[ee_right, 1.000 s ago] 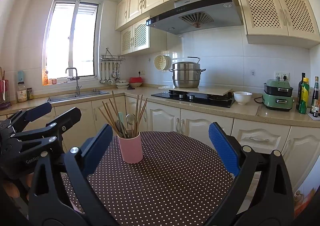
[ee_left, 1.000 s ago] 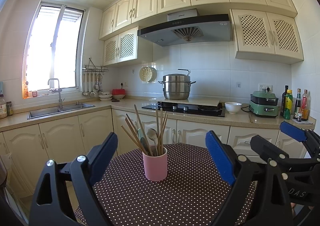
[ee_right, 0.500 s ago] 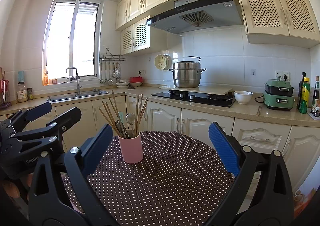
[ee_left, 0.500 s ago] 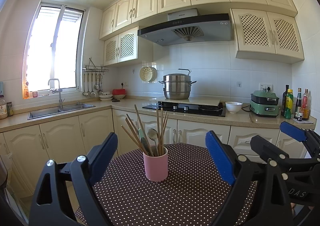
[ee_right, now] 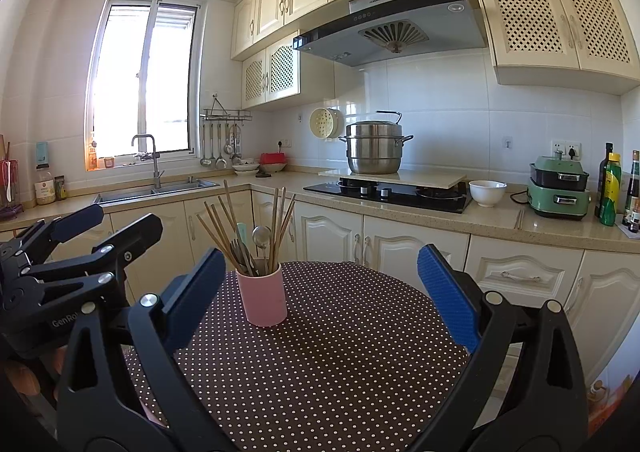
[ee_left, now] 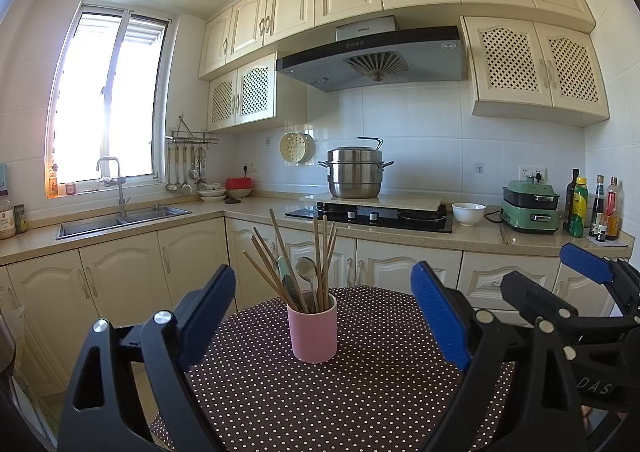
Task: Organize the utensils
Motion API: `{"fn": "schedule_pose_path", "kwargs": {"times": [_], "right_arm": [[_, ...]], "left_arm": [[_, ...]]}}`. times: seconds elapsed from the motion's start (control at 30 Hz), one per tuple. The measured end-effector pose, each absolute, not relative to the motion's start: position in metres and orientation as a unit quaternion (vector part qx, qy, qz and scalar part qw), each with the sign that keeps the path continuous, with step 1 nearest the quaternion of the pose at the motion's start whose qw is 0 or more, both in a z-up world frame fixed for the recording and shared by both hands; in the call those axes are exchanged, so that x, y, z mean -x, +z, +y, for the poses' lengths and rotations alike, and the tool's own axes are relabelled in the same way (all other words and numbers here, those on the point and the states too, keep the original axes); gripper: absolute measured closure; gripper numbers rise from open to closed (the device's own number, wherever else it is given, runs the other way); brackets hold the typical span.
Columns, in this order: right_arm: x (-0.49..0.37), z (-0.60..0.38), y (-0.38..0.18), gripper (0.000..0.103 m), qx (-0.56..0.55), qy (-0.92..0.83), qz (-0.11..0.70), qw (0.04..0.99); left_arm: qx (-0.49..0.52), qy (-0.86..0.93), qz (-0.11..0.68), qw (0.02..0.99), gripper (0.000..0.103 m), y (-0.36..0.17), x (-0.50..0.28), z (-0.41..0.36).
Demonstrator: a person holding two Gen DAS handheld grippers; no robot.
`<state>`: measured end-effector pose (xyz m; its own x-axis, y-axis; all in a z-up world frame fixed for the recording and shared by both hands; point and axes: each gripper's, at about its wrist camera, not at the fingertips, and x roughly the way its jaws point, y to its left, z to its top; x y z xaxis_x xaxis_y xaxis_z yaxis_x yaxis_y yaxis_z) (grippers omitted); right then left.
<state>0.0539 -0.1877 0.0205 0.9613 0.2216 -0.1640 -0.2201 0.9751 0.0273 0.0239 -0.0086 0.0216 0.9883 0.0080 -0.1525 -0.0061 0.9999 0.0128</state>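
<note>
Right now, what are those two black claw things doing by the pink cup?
A person holds two grippers over a polka-dot table, and both are open and empty. The left gripper and right gripper hover short of the pink cup, touching nothing. The cup stands upright on the table, stuffed with wooden chopsticks, a metal spoon and other utensils. Nothing has been pulled out yet, so the sorting has not begun.
</note>
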Motion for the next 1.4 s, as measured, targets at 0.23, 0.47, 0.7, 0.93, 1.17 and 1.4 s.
{"fn": "schedule_pose_path", "kwargs": {"times": [0.23, 0.47, 0.7, 0.93, 1.17, 1.4], "right_arm": [[-0.056, -0.188, 0.018, 0.008, -0.005, 0.112, 0.085, 0.990], [-0.057, -0.187, 0.016, 0.008, -0.006, 0.112, 0.088, 0.990], [-0.057, -0.186, 0.014, 0.008, -0.007, 0.113, 0.090, 0.990], [-0.058, -0.185, 0.014, 0.008, -0.009, 0.112, 0.092, 0.989], [-0.065, -0.184, 0.008, 0.008, -0.011, 0.115, 0.099, 0.988], [-0.082, -0.184, 0.000, 0.008, -0.016, 0.118, 0.118, 0.986]], "left_arm": [[-0.006, 0.004, 0.078, 0.997, 0.015, 0.018, -0.026, -0.004], [-0.007, 0.004, 0.080, 0.997, 0.015, 0.016, -0.027, 0.000], [-0.009, 0.004, 0.081, 0.997, 0.015, 0.016, -0.028, 0.001], [-0.009, 0.004, 0.081, 0.997, 0.015, 0.015, -0.029, 0.002], [-0.010, 0.006, 0.088, 0.996, 0.015, 0.010, -0.037, 0.007], [-0.012, 0.005, 0.108, 0.994, 0.015, 0.000, -0.054, 0.012]]}}
